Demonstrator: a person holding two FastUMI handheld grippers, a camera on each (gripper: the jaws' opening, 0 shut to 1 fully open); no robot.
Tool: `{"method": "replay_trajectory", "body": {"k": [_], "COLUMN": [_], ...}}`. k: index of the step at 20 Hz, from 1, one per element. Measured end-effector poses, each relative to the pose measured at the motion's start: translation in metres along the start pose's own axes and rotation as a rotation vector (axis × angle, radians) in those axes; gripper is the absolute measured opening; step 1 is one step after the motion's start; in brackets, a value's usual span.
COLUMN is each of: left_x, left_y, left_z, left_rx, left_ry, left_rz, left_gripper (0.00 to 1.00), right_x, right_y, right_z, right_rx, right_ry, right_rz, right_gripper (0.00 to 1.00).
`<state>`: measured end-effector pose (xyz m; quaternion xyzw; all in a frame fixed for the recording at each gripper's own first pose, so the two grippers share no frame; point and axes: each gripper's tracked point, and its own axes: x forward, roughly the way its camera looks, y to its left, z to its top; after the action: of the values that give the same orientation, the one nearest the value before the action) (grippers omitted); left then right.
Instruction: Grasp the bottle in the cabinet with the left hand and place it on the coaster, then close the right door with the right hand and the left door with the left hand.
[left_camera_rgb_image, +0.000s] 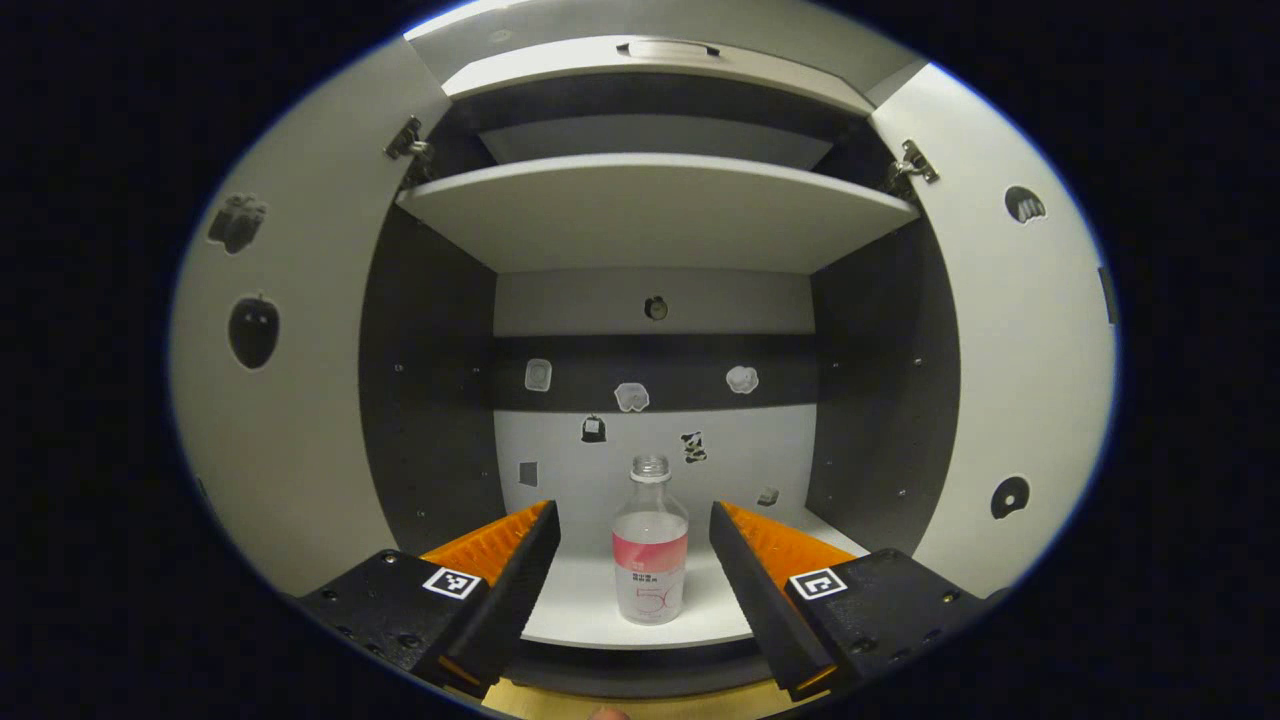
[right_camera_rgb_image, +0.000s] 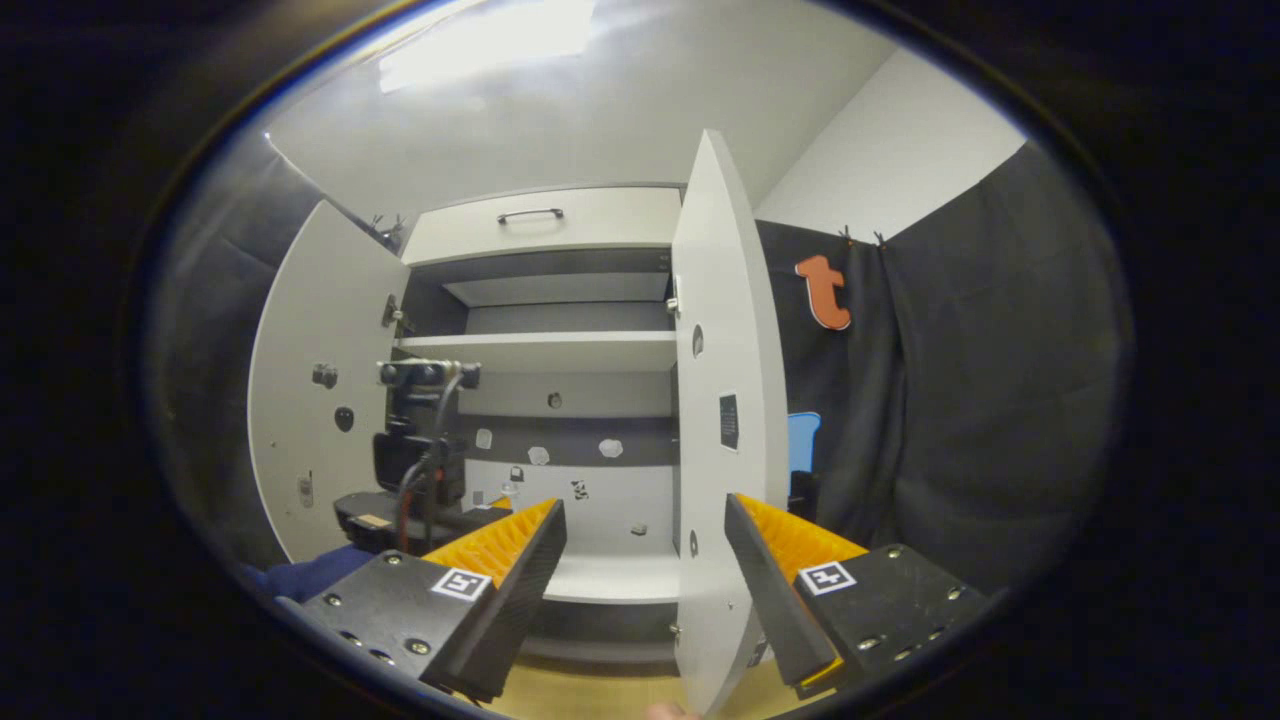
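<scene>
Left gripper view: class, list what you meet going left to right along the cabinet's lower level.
Left door → left gripper's left finger → bottle → its right finger → right door.

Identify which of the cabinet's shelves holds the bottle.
The lower shelf: the bottle stands upright on it, lined up with the gap of the open left hand-held gripper. The upper shelf carries nothing visible.
</scene>
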<state>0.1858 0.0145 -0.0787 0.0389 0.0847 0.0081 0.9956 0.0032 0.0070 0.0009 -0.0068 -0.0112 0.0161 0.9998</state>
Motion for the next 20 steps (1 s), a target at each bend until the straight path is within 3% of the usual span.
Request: {"method": "replay_trajectory", "body": {"k": [8, 10, 11, 12, 16, 20], "left_x": [0.067, 0.071, 0.073, 0.071, 0.069, 0.038], "left_y": [-0.003, -0.005, -0.004, -0.004, -0.006, -0.011], "left_z": [-0.037, -0.042, -0.039, -0.04, -0.04, -0.038], "left_rx": [0.026, 0.03, 0.035, 0.037, 0.016, -0.018], "left_ry": [0.101, 0.111, 0.104, 0.107, 0.114, 0.118], "left_rz": [0.012, 0.011, 0.012, 0.013, -0.005, -0.074], "left_gripper": [0.96, 0.9, 0.8, 0.8, 0.79, 0.79], "right_x": [-0.016, -0.016, -0.017, -0.016, -0.013, -0.014], "right_y": [-0.019, -0.022, -0.024, -0.024, -0.023, -0.017], "right_z": [0.001, -0.002, -0.004, -0.005, -0.004, -0.004], "right_rx": [-0.02, -0.018, -0.017, -0.016, -0.004, 0.01], "right_ry": [-0.011, -0.003, 0.001, 0.004, 0.0, -0.002], "right_rz": [-0.069, -0.077, -0.078, -0.078, -0.054, -0.011], "right_gripper": [0.93, 0.93, 0.93, 0.96, 0.94, 0.94]}}
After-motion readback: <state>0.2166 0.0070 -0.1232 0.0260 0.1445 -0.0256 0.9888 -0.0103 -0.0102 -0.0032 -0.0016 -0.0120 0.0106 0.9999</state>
